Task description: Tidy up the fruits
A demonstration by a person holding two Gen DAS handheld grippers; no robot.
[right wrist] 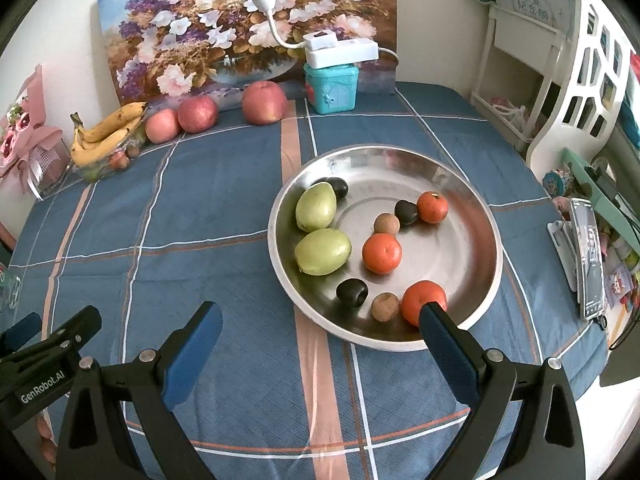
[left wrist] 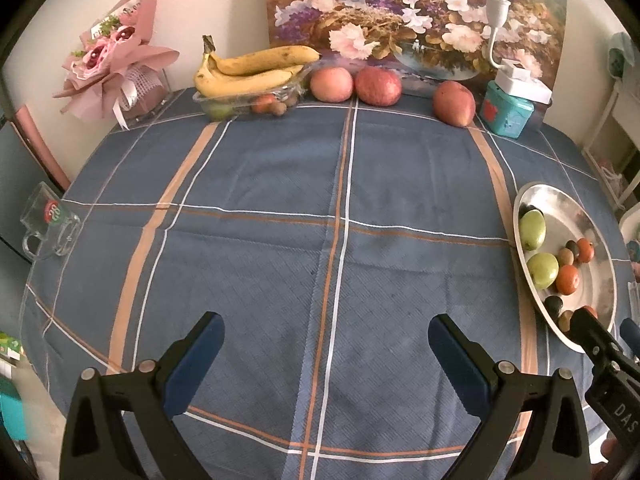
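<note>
A steel plate point(right wrist: 472, 280) on the blue checked tablecloth holds two green fruits point(right wrist: 316, 206), three small oranges point(right wrist: 382, 253), dark plums point(right wrist: 352, 293) and small brown fruits point(right wrist: 385, 307). It also shows at the right edge of the left wrist view point(left wrist: 568, 208). At the back, a clear tray point(left wrist: 212, 102) holds bananas point(left wrist: 248, 70) and small fruits, with three red apples point(left wrist: 378, 86) beside it. My left gripper point(left wrist: 326, 344) is open and empty over the cloth. My right gripper point(right wrist: 322, 330) is open and empty just before the plate's near rim.
A flower painting point(left wrist: 400, 12) leans on the back wall. A teal box point(left wrist: 506, 114) with a white power strip and lamp stands at the back right. A pink bouquet point(left wrist: 116, 64) is at back left, a glass mug point(left wrist: 48, 224) at the left edge. A phone point(right wrist: 590, 256) lies at right.
</note>
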